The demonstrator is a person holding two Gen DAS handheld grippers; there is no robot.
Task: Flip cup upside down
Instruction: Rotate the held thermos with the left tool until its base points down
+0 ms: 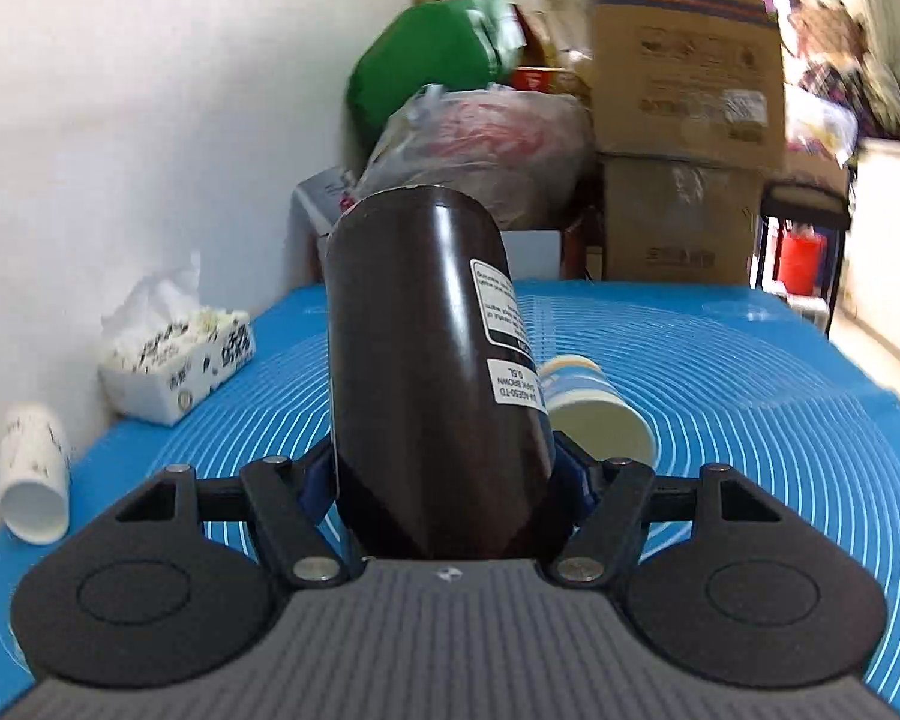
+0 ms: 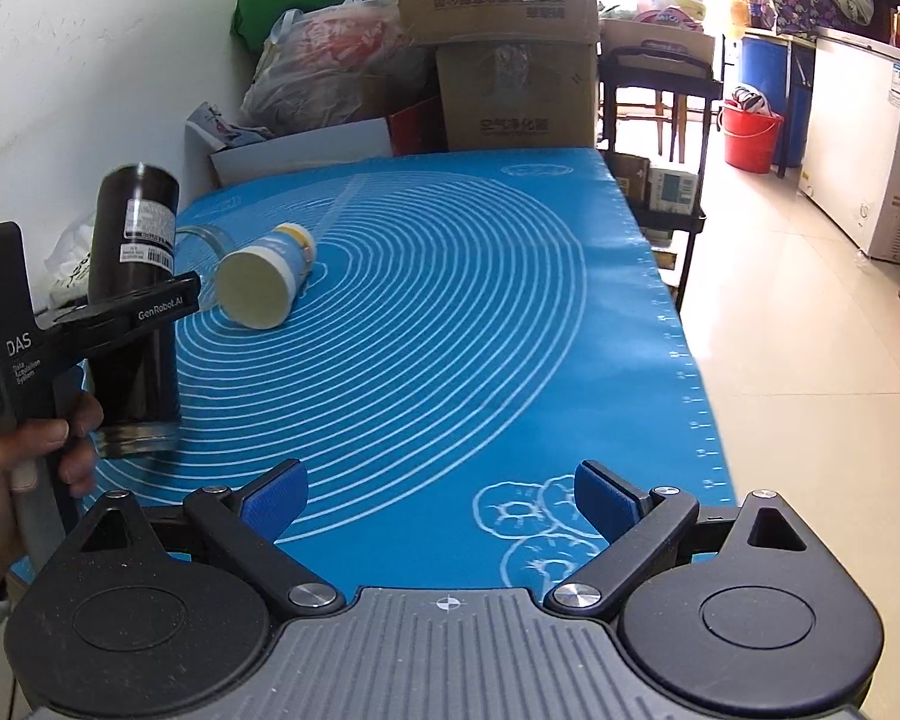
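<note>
My left gripper [image 1: 444,480] is shut on a dark brown cup [image 1: 426,348] with a white label. In the right wrist view the cup [image 2: 133,312] stands mouth down, base up, its rim at or just above the blue mat [image 2: 450,312]. The left gripper [image 2: 150,300] clamps its middle there. My right gripper [image 2: 441,501] is open and empty, low over the mat's near edge, to the right of the cup.
A blue and yellow paper cup [image 2: 264,279] lies on its side behind the brown cup, also in the left wrist view [image 1: 594,414]. A clear glass [image 2: 201,240], a tissue box [image 1: 177,360] and a white paper cup [image 1: 33,480] lie left. Bags and cardboard boxes [image 2: 510,90] stand behind.
</note>
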